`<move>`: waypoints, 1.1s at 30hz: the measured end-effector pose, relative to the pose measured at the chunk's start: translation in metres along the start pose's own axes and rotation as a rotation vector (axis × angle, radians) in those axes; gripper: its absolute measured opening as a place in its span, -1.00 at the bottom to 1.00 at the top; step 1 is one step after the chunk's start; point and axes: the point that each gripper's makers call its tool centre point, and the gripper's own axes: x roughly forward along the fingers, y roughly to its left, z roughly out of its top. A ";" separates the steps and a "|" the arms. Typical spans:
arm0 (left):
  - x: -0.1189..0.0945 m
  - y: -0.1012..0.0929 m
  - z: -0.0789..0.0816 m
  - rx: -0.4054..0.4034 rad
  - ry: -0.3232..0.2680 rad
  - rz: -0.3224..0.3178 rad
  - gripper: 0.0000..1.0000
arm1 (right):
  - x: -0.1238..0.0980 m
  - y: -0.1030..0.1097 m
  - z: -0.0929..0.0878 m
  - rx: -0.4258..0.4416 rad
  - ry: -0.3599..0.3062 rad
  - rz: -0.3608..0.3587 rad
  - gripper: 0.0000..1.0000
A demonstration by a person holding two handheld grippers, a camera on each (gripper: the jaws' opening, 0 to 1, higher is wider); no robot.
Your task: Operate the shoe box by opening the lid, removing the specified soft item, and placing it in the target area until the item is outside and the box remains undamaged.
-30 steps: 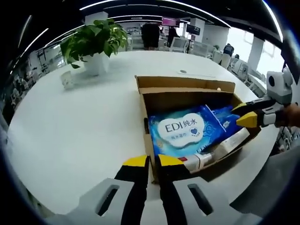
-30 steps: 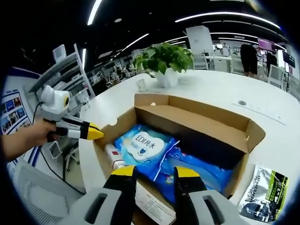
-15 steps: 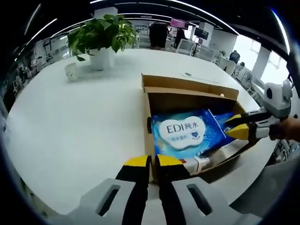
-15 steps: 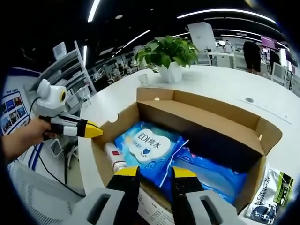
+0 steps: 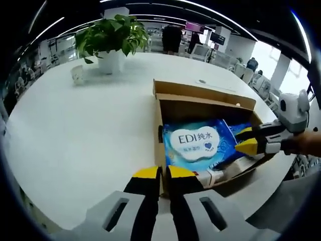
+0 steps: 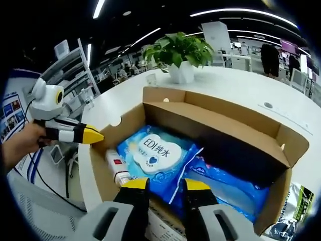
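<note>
Hovering right tongs (image 6: 160,184) over wipes pack (image 6: 153,153) | shoe box (image 6: 215,125) open

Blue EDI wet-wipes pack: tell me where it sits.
The blue EDI wet-wipes pack lies inside the open cardboard box, beside a white tube, ahead of the right gripper.

My left gripper view looks down along its own jaws from one short end of the open shoe box (image 5: 203,108), facing across the white table (image 5: 85,130) toward the potted plant (image 5: 111,37). My right gripper view sits close over the box's (image 6: 210,120) long side, facing the plant (image 6: 178,50). Both views share the box interior and each catches the opposite gripper
</note>
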 end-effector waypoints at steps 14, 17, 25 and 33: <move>0.000 0.000 0.000 -0.014 0.001 0.002 -0.94 | 0.013 -0.001 0.002 0.050 0.010 0.000 -0.72; 0.000 0.000 0.000 -0.020 0.002 0.003 -0.94 | 0.012 -0.007 0.002 0.015 0.012 -0.042 -0.95; -0.001 0.001 0.000 -0.033 -0.007 0.011 -0.94 | 0.003 -0.005 0.005 0.014 0.003 -0.037 -1.00; -0.001 0.000 0.000 -0.035 -0.012 0.012 -0.94 | -0.004 0.000 0.012 0.019 -0.018 -0.021 -1.00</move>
